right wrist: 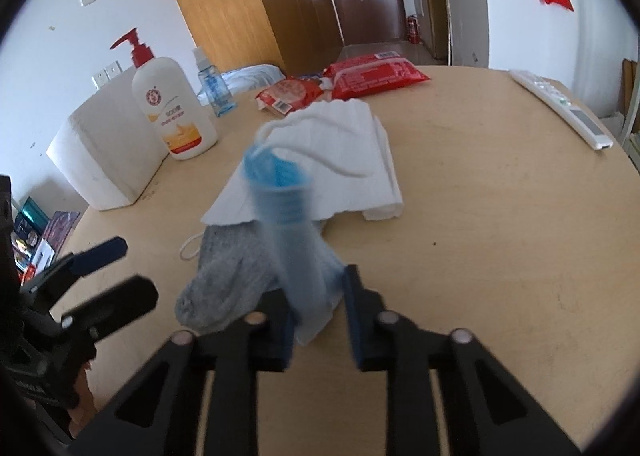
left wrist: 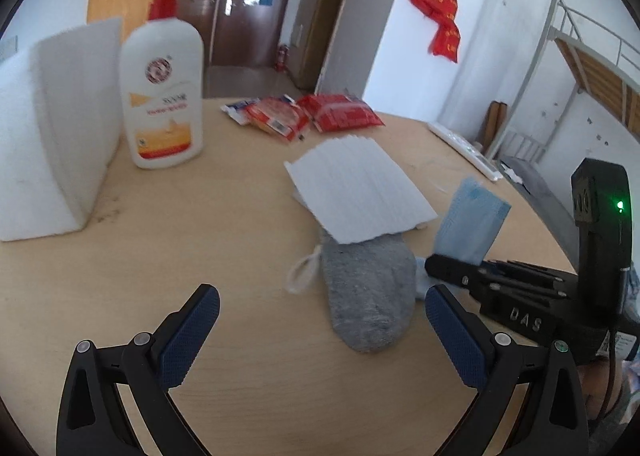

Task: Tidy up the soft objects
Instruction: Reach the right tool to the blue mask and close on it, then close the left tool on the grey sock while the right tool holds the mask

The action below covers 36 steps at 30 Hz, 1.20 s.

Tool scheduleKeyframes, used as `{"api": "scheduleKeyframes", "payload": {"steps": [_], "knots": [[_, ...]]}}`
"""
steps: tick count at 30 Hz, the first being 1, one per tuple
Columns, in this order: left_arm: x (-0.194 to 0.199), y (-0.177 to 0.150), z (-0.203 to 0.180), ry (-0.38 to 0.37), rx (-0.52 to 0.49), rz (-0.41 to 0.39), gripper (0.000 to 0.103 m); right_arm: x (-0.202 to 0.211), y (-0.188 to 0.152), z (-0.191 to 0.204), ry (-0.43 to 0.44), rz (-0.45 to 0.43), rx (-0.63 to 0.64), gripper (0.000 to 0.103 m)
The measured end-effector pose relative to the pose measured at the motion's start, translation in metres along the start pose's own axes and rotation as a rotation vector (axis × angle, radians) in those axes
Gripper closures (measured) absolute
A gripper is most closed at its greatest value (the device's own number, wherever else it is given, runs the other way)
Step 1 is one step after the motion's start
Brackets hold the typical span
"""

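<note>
A grey sock [left wrist: 368, 296] [right wrist: 224, 280] lies on the round wooden table [left wrist: 200, 256], its far end under a folded white cloth [left wrist: 356, 192] [right wrist: 332, 160]. My right gripper [right wrist: 320, 284] is shut on a blue face mask [right wrist: 280, 192], which stands up from the jaws, blurred. In the left wrist view the mask [left wrist: 472, 220] rises from the right gripper [left wrist: 436, 264] just right of the sock. My left gripper [left wrist: 322, 292] is open, with the sock's near end just ahead between its fingers, untouched. It shows at the left of the right wrist view [right wrist: 120, 272].
A white pump bottle with a red top [left wrist: 164, 96] [right wrist: 176, 112] stands beside a white foam block [left wrist: 52, 136] at the back left. Red packets [left wrist: 344, 112] [right wrist: 376, 76] lie at the far edge. A small spray bottle [right wrist: 214, 88] and a white remote [right wrist: 560, 108] are also on the table.
</note>
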State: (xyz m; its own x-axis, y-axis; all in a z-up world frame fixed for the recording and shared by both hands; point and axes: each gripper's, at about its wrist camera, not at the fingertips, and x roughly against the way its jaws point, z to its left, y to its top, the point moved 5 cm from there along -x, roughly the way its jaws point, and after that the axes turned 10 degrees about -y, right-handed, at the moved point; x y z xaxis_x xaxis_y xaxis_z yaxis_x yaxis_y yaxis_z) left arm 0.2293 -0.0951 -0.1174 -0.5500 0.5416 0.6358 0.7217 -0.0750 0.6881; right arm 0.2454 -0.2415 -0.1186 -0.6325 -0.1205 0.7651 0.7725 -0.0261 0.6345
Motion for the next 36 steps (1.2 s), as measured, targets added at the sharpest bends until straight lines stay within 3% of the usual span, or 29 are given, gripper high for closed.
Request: {"api": "scheduleKeyframes", "payload": {"steps": [6,12,15,22,28,31,36], "knots": [[-0.016,-0.006,-0.009,-0.049,0.01,0.062,0.004,0.003,0.002,-0.01,0.018,-0.007,-0.037,0.09],[-0.03,-0.011,-0.024,-0.101,0.012,0.114,0.016,0.006,0.001,-0.013,0.032,-0.008,-0.044,0.09],[-0.034,-0.011,-0.025,-0.099,0.016,0.12,0.024,0.008,0.0,-0.016,0.032,-0.009,-0.051,0.09],[-0.038,-0.011,-0.033,-0.101,0.017,0.126,0.062,0.008,-0.002,-0.019,0.057,-0.007,-0.063,0.09],[-0.037,-0.01,-0.037,-0.084,-0.004,0.115,0.087,0.008,-0.002,-0.02,0.061,-0.009,-0.067,0.09],[-0.037,-0.01,-0.036,-0.095,0.01,0.117,0.094,0.008,-0.001,-0.02,0.061,-0.011,-0.069,0.09],[-0.029,-0.008,-0.039,-0.104,-0.009,0.097,0.096,0.009,-0.001,-0.025,0.064,-0.015,-0.086,0.09]]}}
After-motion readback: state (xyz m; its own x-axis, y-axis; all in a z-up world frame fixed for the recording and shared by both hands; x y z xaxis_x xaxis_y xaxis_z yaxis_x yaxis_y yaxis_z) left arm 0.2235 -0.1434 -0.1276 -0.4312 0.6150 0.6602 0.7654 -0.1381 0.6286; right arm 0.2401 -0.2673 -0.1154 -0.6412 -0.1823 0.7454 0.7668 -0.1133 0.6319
